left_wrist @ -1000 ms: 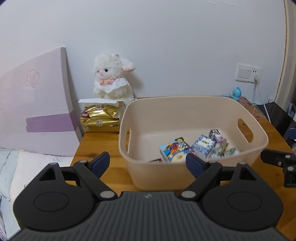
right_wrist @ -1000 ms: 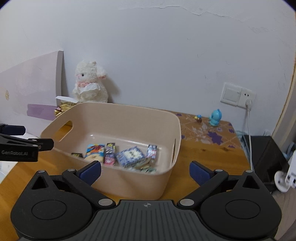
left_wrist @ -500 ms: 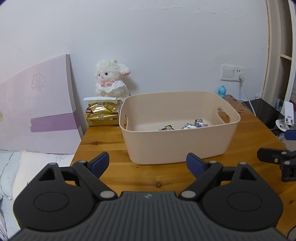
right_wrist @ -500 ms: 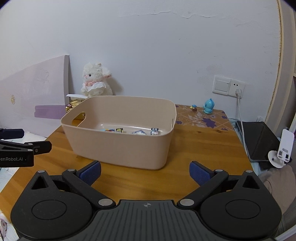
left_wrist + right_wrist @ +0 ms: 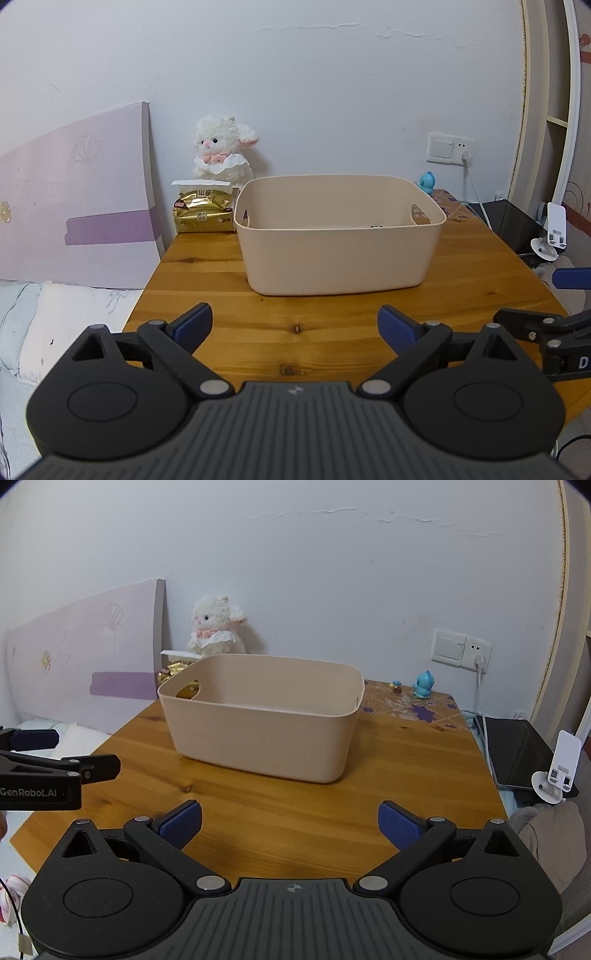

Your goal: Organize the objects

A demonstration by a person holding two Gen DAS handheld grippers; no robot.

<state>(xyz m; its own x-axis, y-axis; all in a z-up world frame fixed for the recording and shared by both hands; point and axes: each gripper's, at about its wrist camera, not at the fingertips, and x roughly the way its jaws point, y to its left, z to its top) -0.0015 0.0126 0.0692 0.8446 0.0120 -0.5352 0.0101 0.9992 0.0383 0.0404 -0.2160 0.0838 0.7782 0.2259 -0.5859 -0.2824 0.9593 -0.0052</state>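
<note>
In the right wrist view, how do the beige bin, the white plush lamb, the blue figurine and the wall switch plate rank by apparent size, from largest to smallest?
1. beige bin, nearest the camera.
2. white plush lamb.
3. wall switch plate.
4. blue figurine.

The lamb is partly hidden behind the bin.

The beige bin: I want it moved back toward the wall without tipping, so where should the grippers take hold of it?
Probably by its two end handles, one gripper per end. The beige bin stands upright on the wooden table with a cutout handle in each short wall under a rolled rim. The left gripper and right gripper, both open, could come in from opposite ends and pinch each rim above its cutout.
</note>
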